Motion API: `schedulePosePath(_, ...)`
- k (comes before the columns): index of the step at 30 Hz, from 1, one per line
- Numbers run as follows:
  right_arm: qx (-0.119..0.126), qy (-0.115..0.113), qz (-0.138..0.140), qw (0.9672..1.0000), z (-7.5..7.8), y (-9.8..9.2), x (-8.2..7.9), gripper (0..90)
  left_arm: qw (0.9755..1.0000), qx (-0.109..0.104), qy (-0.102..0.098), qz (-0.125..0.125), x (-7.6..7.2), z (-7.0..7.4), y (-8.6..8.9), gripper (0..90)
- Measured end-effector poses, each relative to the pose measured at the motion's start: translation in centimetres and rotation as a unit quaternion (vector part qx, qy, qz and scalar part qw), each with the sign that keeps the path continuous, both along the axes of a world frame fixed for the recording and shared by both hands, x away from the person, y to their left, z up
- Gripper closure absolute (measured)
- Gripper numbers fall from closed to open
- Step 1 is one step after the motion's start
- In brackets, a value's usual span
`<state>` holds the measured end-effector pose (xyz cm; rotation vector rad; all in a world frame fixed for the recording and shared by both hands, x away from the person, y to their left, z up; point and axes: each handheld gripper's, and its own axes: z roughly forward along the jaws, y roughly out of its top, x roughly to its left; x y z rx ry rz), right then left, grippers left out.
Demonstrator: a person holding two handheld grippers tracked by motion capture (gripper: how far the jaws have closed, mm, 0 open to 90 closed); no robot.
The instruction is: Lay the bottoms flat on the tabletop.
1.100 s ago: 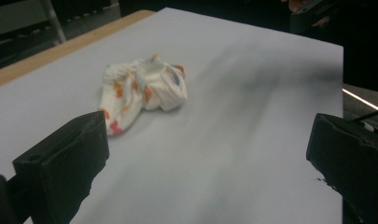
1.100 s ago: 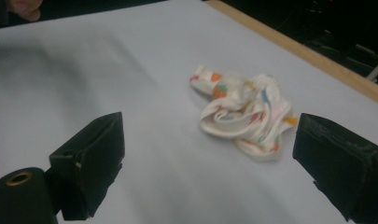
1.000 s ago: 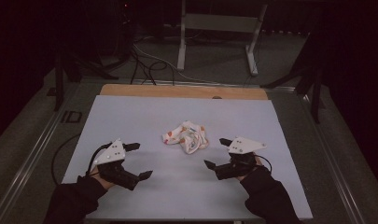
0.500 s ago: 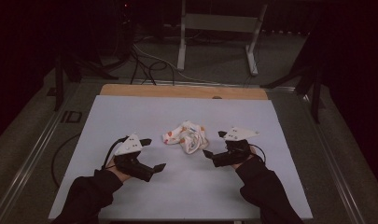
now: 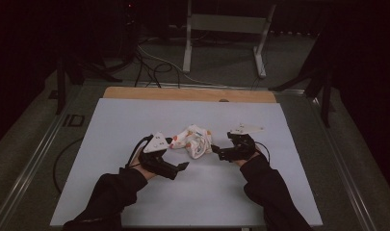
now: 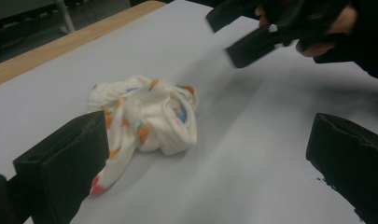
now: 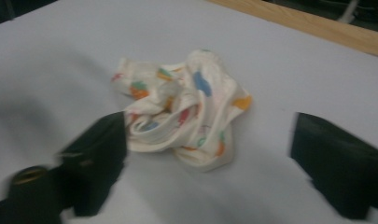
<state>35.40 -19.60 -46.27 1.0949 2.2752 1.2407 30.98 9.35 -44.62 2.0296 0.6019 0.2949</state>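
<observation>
Both jaws wide (nothing gripped) beside cloth (image 5: 193, 139).

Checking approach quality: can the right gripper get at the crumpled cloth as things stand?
Probably yes. The right gripper stands open right beside the crumpled cloth, with bare table around it. The left gripper hovers at the cloth's other side and does not block that approach.

I count one crumpled cloth (image 5: 193, 139) on the worktop (image 5: 125, 120), and two tools: the left tool (image 5: 175, 154) and the right tool (image 5: 220, 147).
</observation>
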Motion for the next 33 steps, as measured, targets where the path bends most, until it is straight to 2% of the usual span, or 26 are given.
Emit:
schedulePosePath(3, 0.001, 0.004, -0.017, 0.9998, -0.4, 0.2, 0.5, 24.0, 0.9998, 0.006, 0.003, -0.017, 0.3, -0.4, -1.2, 4.8)
schedulePosePath(7, -0.003, 0.011, -0.028, 0.9995, -1.0, 0.5, 1.0, 29.2, 0.9997, 0.015, 0.009, -0.015, 0.7, -0.9, -2.4, 7.7)
schedulePosePath(9, -0.004, 0.013, -0.033, 0.9994, -1.4, 0.7, 1.3, 32.1, 0.9996, 0.020, 0.009, -0.015, 1.0, -1.3, -3.0, 14.1)
schedulePosePath(10, -0.006, 0.019, -0.040, 0.9990, -1.9, 0.9, 1.6, 37.8, 0.9996, 0.021, 0.013, -0.015, 1.3, -1.7, -3.5, 16.0)
schedulePosePath(17, -0.010, 0.039, -0.052, 0.9978, -3.3, 1.2, 2.2, 47.1, 0.9994, 0.030, 0.016, -0.008, 2.3, -3.0, -5.2, 35.3)
schedulePosePath(19, -0.016, 0.041, -0.054, 0.9976, -3.6, 1.3, 2.4, 48.6, 0.9985, 0.055, 0.005, -0.001, 2.7, -3.8, -6.1, 41.6)
schedulePosePath(21, -0.020, 0.044, -0.056, 0.9973, -3.9, 1.4, 2.6, 51.3, 0.9973, 0.073, -0.008, 0.007, 3.0, -4.3, -6.6, 48.7)
schedulePosePath(22, -0.020, 0.046, -0.056, 0.9972, -4.0, 1.4, 2.7, 51.6, 0.9973, 0.073, -0.008, 0.007, 3.0, -4.3, -6.6, 52.8)
schedulePosePath(23, -0.021, 0.051, -0.053, 0.9971, -4.2, 1.4, 2.7, 52.7, 0.9960, 0.087, -0.018, 0.012, 3.2, -4.7, -7.2, 53.9)
schedulePosePath(25, -0.029, 0.055, -0.050, 0.9968, -4.6, 1.5, 2.9, 54.0, 0.9950, 0.097, -0.009, 0.023, 3.6, -5.2, -7.5, 58.2)
schedulePosePath(27, -0.032, 0.064, -0.048, 0.9963, -4.9, 1.4, 2.9, 58.2, 0.9950, 0.094, 0.004, 0.034, 4.0, -5.5, -7.6, 59.9)
schedulePosePath(31, -0.036, 0.071, -0.049, 0.9957, -5.3, 1.3, 3.0, 63.8, 0.9928, 0.104, 0.016, 0.057, 4.8, -6.0, -7.6, 63.9)
schedulePosePath(33, -0.041, 0.076, -0.046, 0.9952, -5.5, 1.4, 3.0, 67.9, 0.9924, 0.106, 0.023, 0.058, 5.0, -6.2, -7.5, 67.0)
